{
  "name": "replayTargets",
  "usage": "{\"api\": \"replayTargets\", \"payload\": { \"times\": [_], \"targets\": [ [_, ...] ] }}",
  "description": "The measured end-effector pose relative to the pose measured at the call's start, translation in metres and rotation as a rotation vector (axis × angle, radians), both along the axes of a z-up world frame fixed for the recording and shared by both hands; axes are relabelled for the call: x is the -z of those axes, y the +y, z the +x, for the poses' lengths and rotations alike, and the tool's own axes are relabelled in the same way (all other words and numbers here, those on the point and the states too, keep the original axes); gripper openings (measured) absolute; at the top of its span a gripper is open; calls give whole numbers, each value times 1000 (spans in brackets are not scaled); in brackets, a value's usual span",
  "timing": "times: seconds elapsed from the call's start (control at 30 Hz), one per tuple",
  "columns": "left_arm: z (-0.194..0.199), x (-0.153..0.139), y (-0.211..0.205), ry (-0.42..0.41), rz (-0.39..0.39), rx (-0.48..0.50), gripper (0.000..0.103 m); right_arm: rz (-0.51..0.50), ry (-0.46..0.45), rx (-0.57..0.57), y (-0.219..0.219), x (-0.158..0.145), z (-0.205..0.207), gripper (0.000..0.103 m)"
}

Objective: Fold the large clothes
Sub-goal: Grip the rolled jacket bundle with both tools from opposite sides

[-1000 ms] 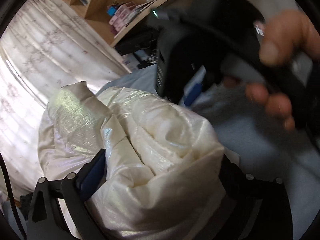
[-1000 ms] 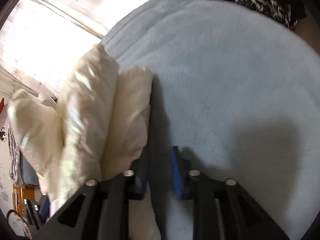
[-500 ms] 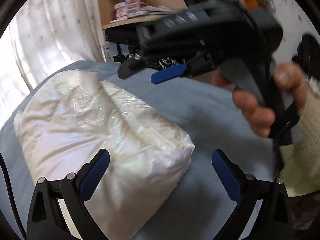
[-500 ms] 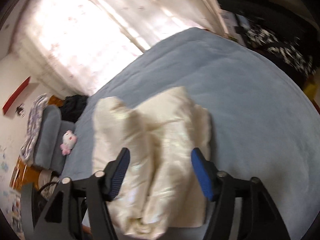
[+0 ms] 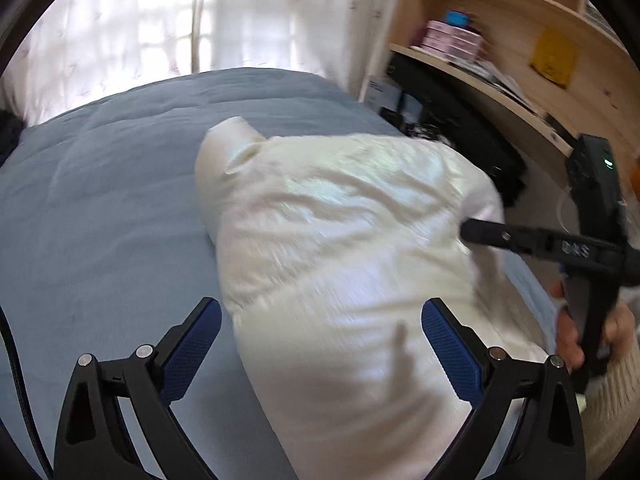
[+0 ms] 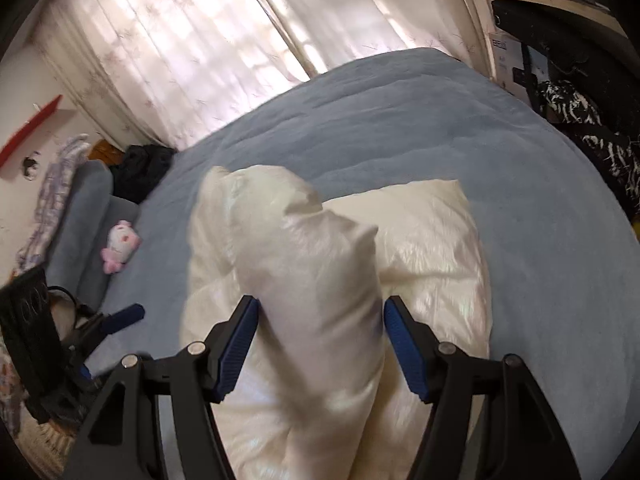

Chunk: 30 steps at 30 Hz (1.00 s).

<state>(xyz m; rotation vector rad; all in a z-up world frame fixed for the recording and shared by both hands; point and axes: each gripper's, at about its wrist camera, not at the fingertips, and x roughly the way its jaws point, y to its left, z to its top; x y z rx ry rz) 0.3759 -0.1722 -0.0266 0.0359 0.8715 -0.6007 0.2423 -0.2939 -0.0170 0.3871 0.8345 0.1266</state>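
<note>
A puffy cream-white garment (image 5: 352, 248) lies folded in a thick bundle on the blue bed (image 5: 100, 200). My left gripper (image 5: 320, 344) is open, its blue pads wide apart over the bundle's near end, holding nothing. In the right wrist view the garment (image 6: 320, 280) has a raised fold standing between the blue pads of my right gripper (image 6: 322, 344). The jaws stand open around that fold, with the left pad close to the cloth. The right gripper also shows in the left wrist view (image 5: 468, 234), its finger against the bundle's right side.
Sheer curtains (image 6: 180, 52) hang behind the bed. A wooden desk with shelves (image 5: 500, 60) stands to the right with dark clutter beneath. A pink plush toy (image 6: 120, 246) and grey pillow (image 6: 80, 216) lie at the bed's left. The left gripper (image 6: 100, 328) shows there too.
My left gripper let go of the garment and opened, then drew back. My right gripper opened and moved over the bundle, now straddling a raised fold. The bundle settled on the bed.
</note>
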Motion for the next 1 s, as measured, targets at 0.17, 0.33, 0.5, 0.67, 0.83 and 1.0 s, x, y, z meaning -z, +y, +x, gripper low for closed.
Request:
{"api": "replayTargets", "payload": {
  "times": [0.17, 0.33, 0.5, 0.67, 0.83, 1.0],
  "targets": [
    [14, 31, -34, -2, 86, -58, 99, -71, -43, 5, 4, 3, 12, 35],
    [14, 34, -63, -34, 59, -59, 99, -114, -44, 96, -20, 19, 8, 31],
    [8, 40, -92, -61, 85, -40, 100, -71, -31, 183, -56, 46, 0, 32],
    [8, 63, -101, -86, 154, -51, 102, -53, -44, 202, -59, 69, 4, 49],
    [17, 73, -89, -52, 130, -69, 103, -76, -81, 204, -47, 84, 13, 54],
    [14, 82, -90, -79, 134, -69, 103, -62, -100, 205, -49, 92, 14, 54]
  ]
}}
